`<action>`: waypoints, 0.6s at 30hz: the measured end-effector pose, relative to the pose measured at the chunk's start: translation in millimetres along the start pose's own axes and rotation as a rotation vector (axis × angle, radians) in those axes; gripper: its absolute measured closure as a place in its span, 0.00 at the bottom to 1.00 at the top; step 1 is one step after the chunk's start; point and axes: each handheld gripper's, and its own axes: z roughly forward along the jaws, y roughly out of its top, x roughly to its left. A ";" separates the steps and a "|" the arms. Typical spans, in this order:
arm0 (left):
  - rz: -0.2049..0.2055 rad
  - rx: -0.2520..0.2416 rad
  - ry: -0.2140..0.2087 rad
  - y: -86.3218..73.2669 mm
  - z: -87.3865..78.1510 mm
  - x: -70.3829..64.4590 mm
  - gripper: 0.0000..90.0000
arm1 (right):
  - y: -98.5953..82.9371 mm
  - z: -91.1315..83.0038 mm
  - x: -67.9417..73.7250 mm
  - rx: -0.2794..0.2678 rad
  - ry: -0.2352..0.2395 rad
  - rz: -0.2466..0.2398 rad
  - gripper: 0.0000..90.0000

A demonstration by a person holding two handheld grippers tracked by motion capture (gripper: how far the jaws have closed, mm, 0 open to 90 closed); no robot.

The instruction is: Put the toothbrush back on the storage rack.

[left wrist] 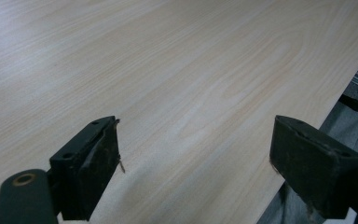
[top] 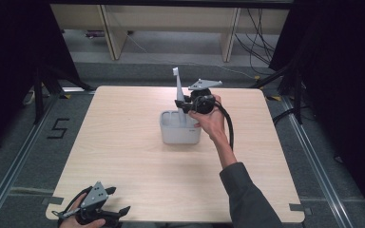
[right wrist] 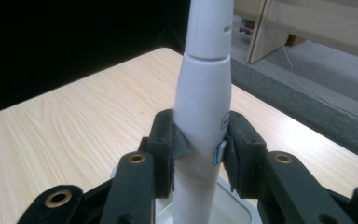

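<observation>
Right claw [right wrist: 199, 149] is clenched on the body of a white electric toothbrush [right wrist: 204, 93], held upright above a white rectangular holder [top: 180, 128] at table [top: 123, 142] centre. Left claw [left wrist: 196, 158] is released, jaws spread, at the table's near-left edge.

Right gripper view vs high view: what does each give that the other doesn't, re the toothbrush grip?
Right gripper view alone: both jaws pressed against the white electric toothbrush handle, a small blue mark at the contact, and the seam below its neck.

High view alone: the toothbrush's head, the white holder under it near mid-table, and the left gripper at the near left table edge, off the task.

Both: the right gripper shut on the upright toothbrush over the wooden table.
</observation>
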 end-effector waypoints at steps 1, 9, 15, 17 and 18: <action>-0.001 -0.005 0.006 -0.2 0.2 -0.1 0.17 | -0.6 1.0 0.0 0.006 -0.011 -0.011 0.74; 0.002 -0.004 0.004 0.0 0.1 0.0 0.17 | -10.8 11.1 1.2 0.034 -0.016 0.007 0.74; 0.000 -0.006 0.006 0.1 0.0 0.0 0.17 | -17.4 18.3 0.5 0.045 -0.013 -0.007 0.74; 0.000 -0.005 0.005 0.0 0.0 -0.1 0.17 | -20.4 19.8 1.9 0.057 -0.018 0.008 0.74; 0.000 -0.005 0.005 0.0 0.0 -0.1 0.17 | -20.4 19.8 1.9 0.057 -0.018 0.008 0.74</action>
